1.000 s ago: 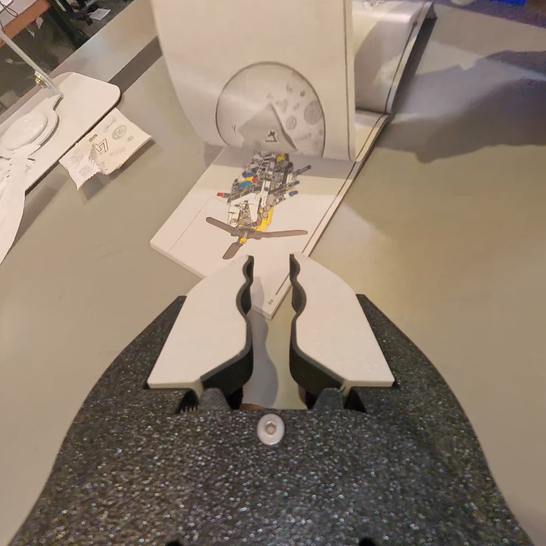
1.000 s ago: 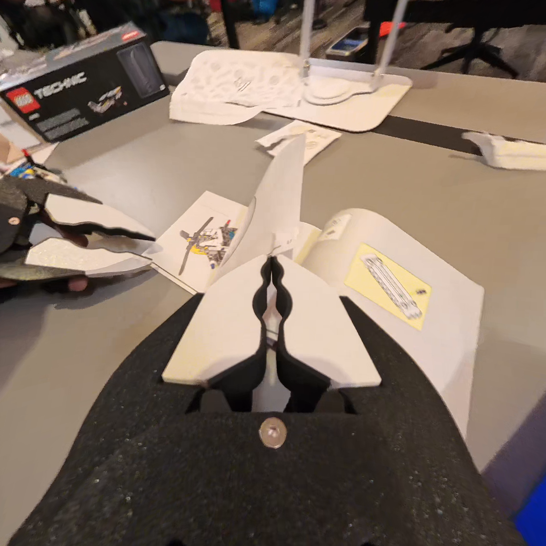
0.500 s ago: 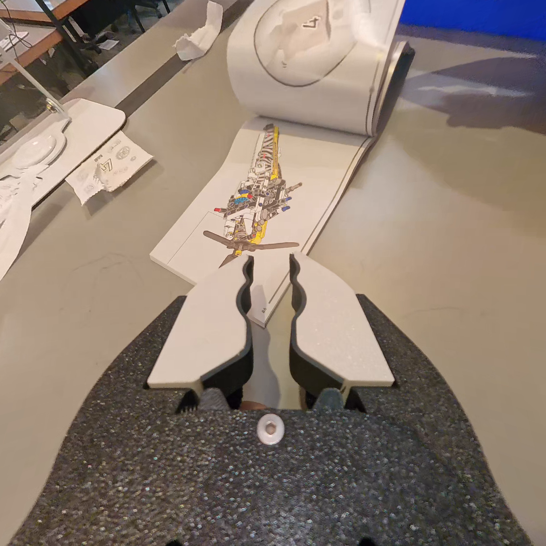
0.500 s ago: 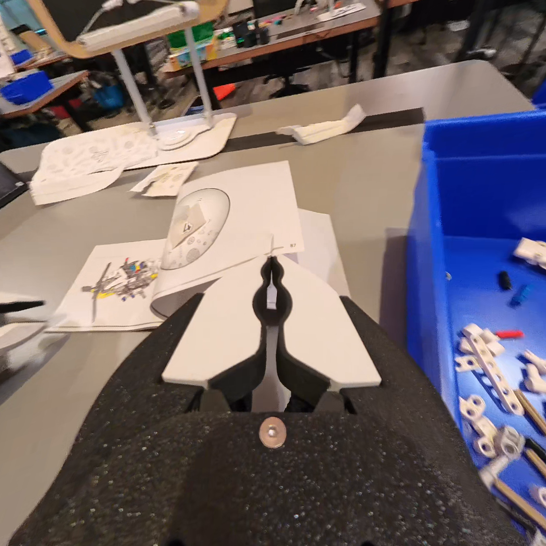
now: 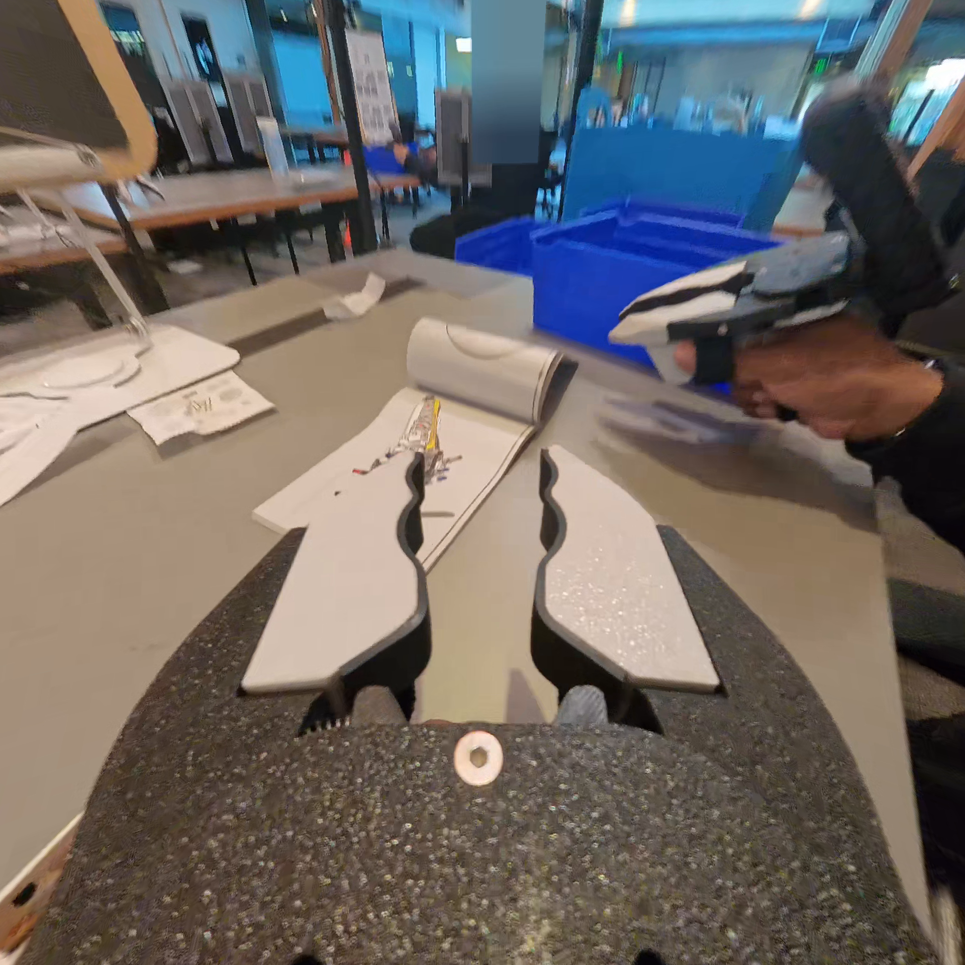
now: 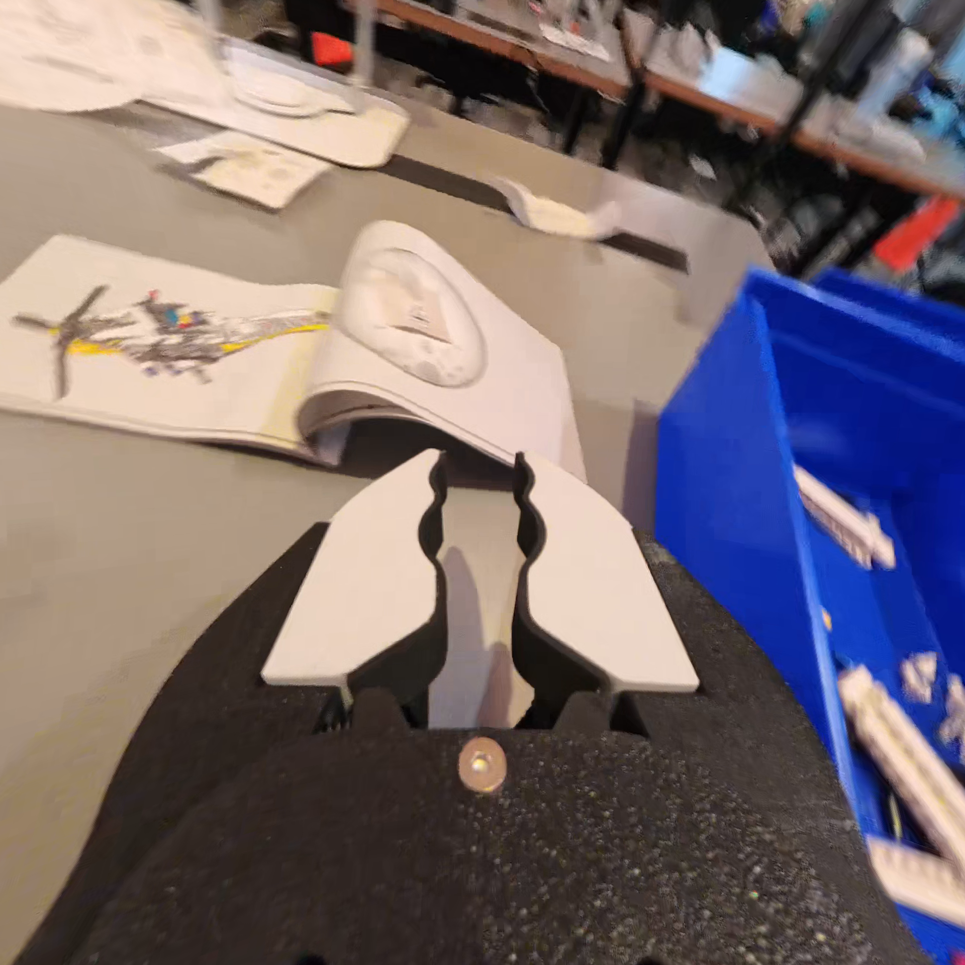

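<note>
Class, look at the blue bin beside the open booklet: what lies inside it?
In the blue bin several pale, blurred building pieces lie on the floor. Its near wall and the right gripper cover the rest; what lies there cannot be seen.

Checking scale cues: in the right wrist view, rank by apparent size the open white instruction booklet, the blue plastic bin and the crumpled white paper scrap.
1. Open white instruction booklet; blue plastic bin, cropped and nearer, so unsure.
3. Crumpled white paper scrap.

I'm looking over a grey table (image 5: 156, 548). An open booklet (image 5: 397, 470) is lying at its middle, far pages curling over. A blue bin (image 6: 783, 470) is sitting to its right. A torn paper sheet (image 5: 201, 407) and a white lamp base (image 5: 172, 360) are lying far left; a crumpled wrapper (image 6: 553, 214) is resting farther back.
</note>
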A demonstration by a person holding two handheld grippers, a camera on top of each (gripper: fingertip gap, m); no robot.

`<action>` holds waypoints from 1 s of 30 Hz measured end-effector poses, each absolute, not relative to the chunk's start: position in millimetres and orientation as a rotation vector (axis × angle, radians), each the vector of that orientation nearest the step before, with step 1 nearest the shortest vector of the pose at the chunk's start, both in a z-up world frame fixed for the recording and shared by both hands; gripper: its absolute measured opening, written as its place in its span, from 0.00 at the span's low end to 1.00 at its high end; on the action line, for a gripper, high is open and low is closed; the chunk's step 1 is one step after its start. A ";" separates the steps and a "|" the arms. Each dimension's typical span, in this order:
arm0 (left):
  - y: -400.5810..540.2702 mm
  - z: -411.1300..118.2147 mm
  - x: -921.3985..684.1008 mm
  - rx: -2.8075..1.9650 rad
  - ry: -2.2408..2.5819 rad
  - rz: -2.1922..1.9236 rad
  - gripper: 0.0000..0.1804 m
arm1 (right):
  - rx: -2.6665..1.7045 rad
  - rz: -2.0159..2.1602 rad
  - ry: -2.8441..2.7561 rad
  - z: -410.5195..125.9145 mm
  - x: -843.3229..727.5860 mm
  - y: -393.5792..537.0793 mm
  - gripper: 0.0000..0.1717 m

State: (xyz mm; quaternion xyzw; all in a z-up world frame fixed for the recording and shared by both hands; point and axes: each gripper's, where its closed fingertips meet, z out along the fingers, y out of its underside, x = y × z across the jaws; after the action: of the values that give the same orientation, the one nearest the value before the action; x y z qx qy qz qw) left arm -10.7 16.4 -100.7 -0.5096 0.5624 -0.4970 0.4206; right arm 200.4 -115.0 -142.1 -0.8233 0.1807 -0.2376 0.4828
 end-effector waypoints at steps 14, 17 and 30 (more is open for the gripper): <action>43.5 -95.9 -80.1 -1.441 1.011 -1.237 0.30 | -2.290 -0.611 0.142 -162.8 211.1 -45.7 0.11; 62.7 -115.5 -111.5 -1.479 1.092 -0.997 0.35 | -2.276 -0.634 0.123 -156.8 209.6 -55.1 0.13; 56.6 -145.7 -182.6 -1.576 1.148 -0.850 0.40 | -2.057 -0.152 -0.929 -171.3 -43.7 81.8 0.33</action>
State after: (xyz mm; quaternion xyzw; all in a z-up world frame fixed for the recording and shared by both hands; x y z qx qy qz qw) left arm -182.6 56.6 -145.7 -0.6475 0.4719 -0.3492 0.4859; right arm -43.7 81.8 -171.3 -0.8227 -0.3715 -0.0610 0.4259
